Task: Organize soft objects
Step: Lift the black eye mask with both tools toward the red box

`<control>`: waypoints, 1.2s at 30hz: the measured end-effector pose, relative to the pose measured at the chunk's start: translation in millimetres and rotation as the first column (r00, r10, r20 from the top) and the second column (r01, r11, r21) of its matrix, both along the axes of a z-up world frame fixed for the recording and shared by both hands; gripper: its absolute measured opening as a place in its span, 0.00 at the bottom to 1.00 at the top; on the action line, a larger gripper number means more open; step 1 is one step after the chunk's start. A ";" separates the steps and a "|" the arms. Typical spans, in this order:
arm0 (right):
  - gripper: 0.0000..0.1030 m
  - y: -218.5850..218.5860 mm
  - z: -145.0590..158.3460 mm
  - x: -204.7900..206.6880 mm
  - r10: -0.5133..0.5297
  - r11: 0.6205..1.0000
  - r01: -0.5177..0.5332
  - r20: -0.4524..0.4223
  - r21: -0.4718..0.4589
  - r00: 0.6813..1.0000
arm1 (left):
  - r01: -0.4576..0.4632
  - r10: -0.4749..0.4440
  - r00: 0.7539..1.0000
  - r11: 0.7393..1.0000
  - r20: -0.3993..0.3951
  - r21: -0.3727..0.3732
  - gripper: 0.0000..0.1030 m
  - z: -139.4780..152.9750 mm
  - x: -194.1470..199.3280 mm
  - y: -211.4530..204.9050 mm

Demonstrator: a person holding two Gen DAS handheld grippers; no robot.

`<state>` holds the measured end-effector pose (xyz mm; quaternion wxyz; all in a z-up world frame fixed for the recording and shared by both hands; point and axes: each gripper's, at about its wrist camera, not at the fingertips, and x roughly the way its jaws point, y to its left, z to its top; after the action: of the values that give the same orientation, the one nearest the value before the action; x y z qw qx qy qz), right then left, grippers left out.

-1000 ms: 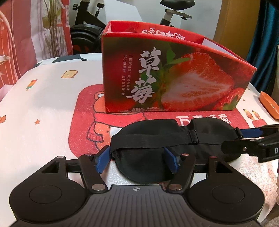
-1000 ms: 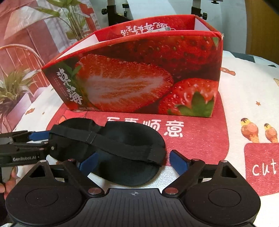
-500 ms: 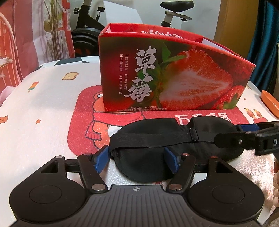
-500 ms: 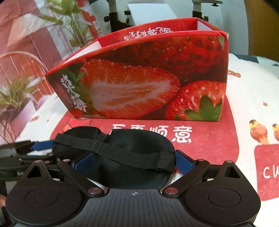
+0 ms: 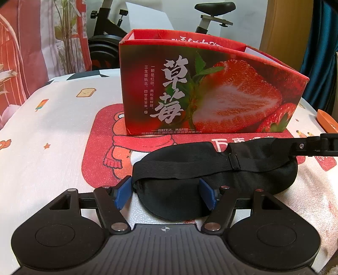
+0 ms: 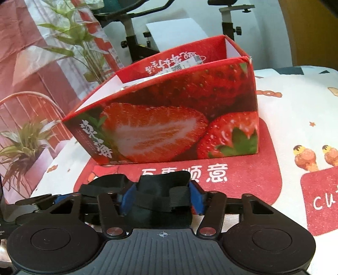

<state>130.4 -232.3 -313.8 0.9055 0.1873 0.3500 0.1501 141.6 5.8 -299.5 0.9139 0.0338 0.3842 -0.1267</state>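
A black sleep mask (image 5: 211,169) with an elastic strap lies in front of a red strawberry-print box (image 5: 207,88) on the printed cloth. My left gripper (image 5: 165,195) has its blue pads (image 5: 123,194) on either side of the mask's left end, holding it. In the right wrist view my right gripper (image 6: 161,197) is shut on the mask's other end (image 6: 162,190), which bunches up between the pads. The right gripper's fingers also show in the left wrist view (image 5: 312,146). The box (image 6: 175,127) is open on top.
A red mat (image 5: 99,152) lies under the box on a white cartoon cloth (image 5: 42,131). An orange dish (image 5: 326,120) sits at the far right edge. Exercise bike (image 5: 211,14) and red curtain (image 5: 25,46) stand behind the table.
My right gripper has closed on the mask's right end and lifted it, bunching the fabric. My left gripper has kept its hold on the left end; the camera moved slightly nearer the box.
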 end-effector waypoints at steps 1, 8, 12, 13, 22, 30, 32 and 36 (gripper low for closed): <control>0.45 -0.8 0.2 -0.8 -0.001 1.000 0.001 0.001 0.003 1.000 | -0.001 0.001 1.000 1.000 0.000 0.001 0.68 0.0 -0.3 -0.2; 0.40 -5.9 -2.5 -2.8 -0.010 0.999 0.010 -0.005 0.032 1.000 | -0.007 0.007 1.000 1.000 0.004 0.005 0.68 0.4 -1.7 -0.9; 0.39 -5.6 -5.1 -2.8 -0.012 0.999 0.013 -0.015 0.033 1.000 | -0.010 0.010 1.000 1.000 0.006 0.008 0.68 0.1 -2.1 -1.6; 0.35 -6.0 -6.5 -2.6 -0.015 0.999 0.016 -0.021 0.033 1.000 | -0.010 0.010 1.000 1.000 0.006 0.009 0.68 0.1 -2.0 -1.9; 0.12 -4.2 -17.5 -4.3 -0.055 0.995 0.051 -0.045 -0.080 0.997 | -0.006 0.006 1.000 1.000 -0.003 -0.004 0.70 0.8 -0.3 0.7; 0.12 -4.8 -20.5 -3.8 -0.055 0.995 0.052 -0.035 -0.088 0.998 | -0.102 0.095 0.993 0.989 -0.065 -0.108 0.71 5.7 10.6 26.2; 0.12 -4.6 -20.5 -4.0 -0.053 0.995 0.050 -0.032 -0.090 0.998 | -0.129 0.117 0.990 0.980 -0.084 -0.150 0.71 6.2 14.6 32.2; 0.12 -4.4 -20.7 -4.3 -0.050 0.995 0.047 -0.030 -0.090 0.998 | -0.162 0.137 0.983 0.959 -0.120 -0.233 0.71 6.1 23.9 37.6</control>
<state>126.1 -236.8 -334.5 0.9106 0.1573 0.3662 0.1093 165.5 43.4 -293.5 0.8971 -0.1138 0.4139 -0.1047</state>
